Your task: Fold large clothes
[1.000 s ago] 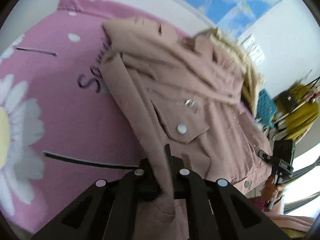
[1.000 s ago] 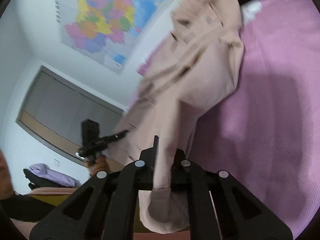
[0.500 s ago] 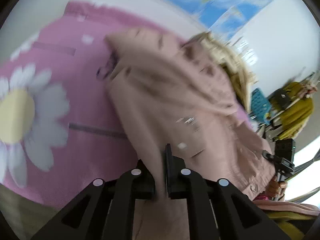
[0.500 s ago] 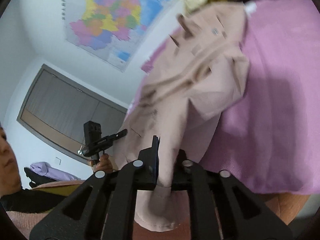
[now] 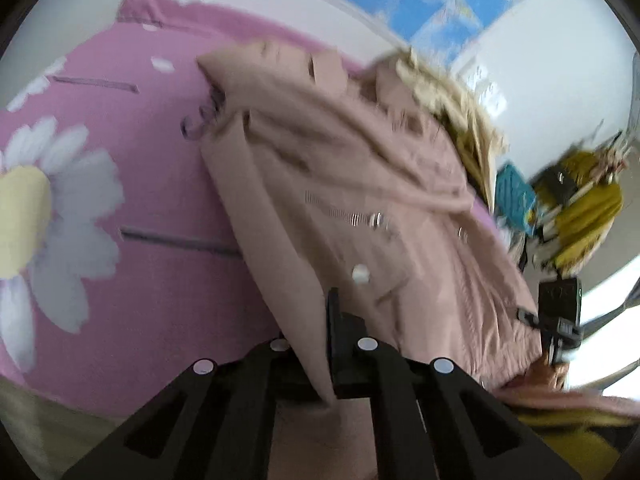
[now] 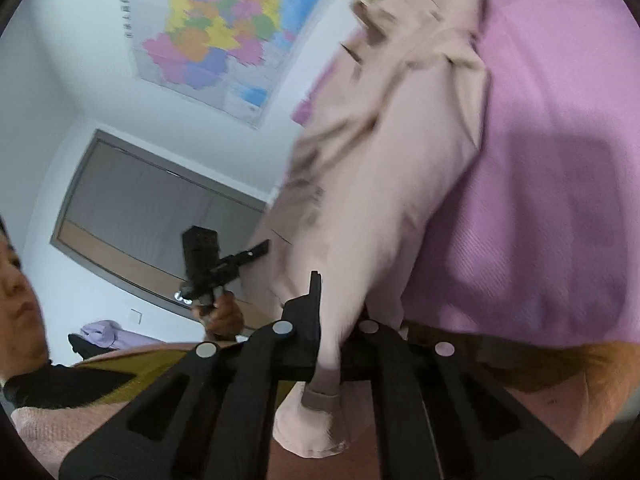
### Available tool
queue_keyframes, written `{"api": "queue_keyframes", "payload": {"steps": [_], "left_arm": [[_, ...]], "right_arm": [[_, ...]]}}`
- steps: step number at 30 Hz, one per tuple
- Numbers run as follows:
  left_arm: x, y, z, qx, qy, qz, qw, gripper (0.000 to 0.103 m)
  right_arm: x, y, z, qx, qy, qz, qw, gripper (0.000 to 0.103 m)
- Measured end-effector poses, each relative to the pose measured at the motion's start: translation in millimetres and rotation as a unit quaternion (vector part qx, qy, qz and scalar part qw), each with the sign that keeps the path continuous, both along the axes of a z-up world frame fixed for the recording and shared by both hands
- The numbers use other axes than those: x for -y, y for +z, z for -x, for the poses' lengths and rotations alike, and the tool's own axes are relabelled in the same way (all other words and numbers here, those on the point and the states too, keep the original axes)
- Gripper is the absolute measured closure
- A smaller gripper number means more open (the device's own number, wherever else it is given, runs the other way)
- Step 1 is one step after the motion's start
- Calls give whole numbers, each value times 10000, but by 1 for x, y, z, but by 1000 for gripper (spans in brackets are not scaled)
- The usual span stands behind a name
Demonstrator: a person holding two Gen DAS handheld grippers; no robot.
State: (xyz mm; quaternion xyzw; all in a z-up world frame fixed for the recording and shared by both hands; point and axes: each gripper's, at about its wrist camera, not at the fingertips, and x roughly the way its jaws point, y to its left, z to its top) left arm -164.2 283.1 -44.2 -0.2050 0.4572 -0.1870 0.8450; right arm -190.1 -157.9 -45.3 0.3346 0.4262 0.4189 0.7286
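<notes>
A bed is being covered by a pink blanket, which is being shown printed with a large white daisy with a yellow centre, dark lettering and thin dark lines. A dusty-pink jacket is being spread over the blanket, its collar end lying toward the far edge by the wall and its near edge being lifted off the surface. In the right wrist view the blanket is being seen as plain pink cloth, with the jacket being draped along its left side and a brown bed edge being exposed below it.
</notes>
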Motion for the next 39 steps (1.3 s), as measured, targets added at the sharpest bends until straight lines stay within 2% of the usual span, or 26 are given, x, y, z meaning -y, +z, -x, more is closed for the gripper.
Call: {"api": "queue_keyframes", "payload": {"steps": [6,11,13,18,23,27,30,32,35,37,38,39], "left_arm": [[-15,42,-14,421,137,276,9986,101],[-28,63,-46,503,250,458,9974,101],[-31,73,-64,544,307,395,9973,101],[-38,95,-111,531,358,182,9978,101],[-43,107,-183,250,505,31,9984,100],[-37,98,-240,-81,578,-261,9980,100],[-34,78,-279,-444,644,-433,9960,100],[-34,65,-298,-613,760,-668,9930,99],[-42,55,-312,-720,1033,-751,9892,96],[-45,58,-307,-554,1061,-753,9900,92],[-44,65,-298,-332,1014,-838,9908,85],[-40,74,-287,-47,911,-981,9910,74]], "right_arm": [[10,48,-18,603,-303,-377,9970,99],[16,72,-60,702,-587,-638,9938,99],[16,79,-80,702,-666,-671,9930,99],[16,95,-135,564,-814,-725,9924,99],[22,94,-205,147,-1179,-812,9896,99],[25,74,-263,-295,-1508,-552,9866,99],[29,55,-291,-594,-1740,-342,9824,98],[30,39,-308,-840,-1896,-150,9781,94],[31,26,-319,-986,-2031,204,9740,82],[29,30,-314,-830,-1986,292,9761,63],[28,38,-307,-595,-1974,423,9776,53],[26,49,-297,-296,-1984,606,9778,43]]}}
